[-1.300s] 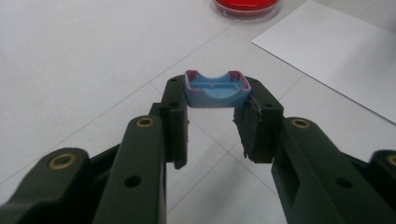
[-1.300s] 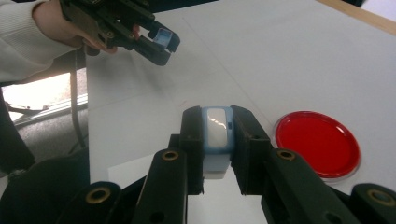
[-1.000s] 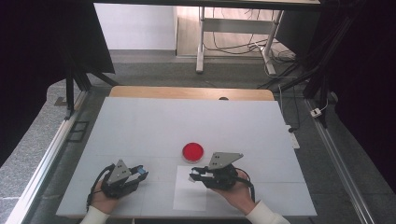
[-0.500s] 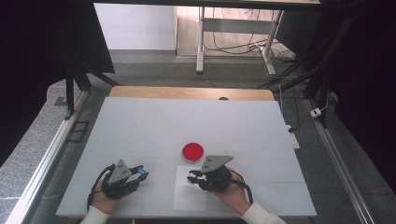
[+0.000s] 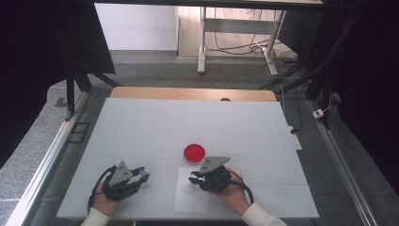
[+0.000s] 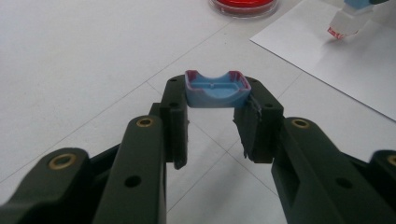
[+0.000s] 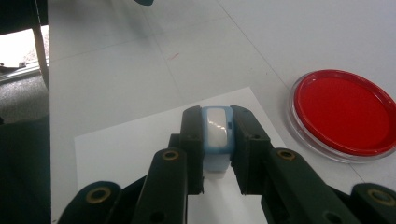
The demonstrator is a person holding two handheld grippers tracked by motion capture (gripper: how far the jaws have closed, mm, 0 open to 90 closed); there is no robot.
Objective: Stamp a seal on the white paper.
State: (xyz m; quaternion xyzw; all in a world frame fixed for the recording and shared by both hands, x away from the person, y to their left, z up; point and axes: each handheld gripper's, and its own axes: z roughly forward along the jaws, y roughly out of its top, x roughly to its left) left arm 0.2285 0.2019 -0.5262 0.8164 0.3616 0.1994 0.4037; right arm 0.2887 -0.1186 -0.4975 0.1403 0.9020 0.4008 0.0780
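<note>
My left gripper [image 6: 215,100] is shut on a small blue cap [image 6: 217,88] with a pink rim, held at the jaw tips just above the table. In the high view the left gripper [image 5: 142,174] sits near the front left. My right gripper [image 7: 216,122] is shut on a small blue-and-white piece [image 7: 216,133], which hovers over a white sheet of paper [image 7: 135,149]. From the left gripper view that piece [image 6: 348,21] shows a white tip with a red end close to the paper [image 6: 336,70]. The right gripper [image 5: 194,179] is left of its hand in the high view.
A round red dish [image 5: 194,152] with a clear rim lies just beyond the paper [image 5: 190,200], close to the right gripper; it also appears as the red dish [image 7: 345,112] and the dish [image 6: 243,4]. The white table [image 5: 188,122] stretches back to a wooden strip.
The right gripper has shifted a little to the left and toward the front, over the paper. The left gripper has stayed in place.
</note>
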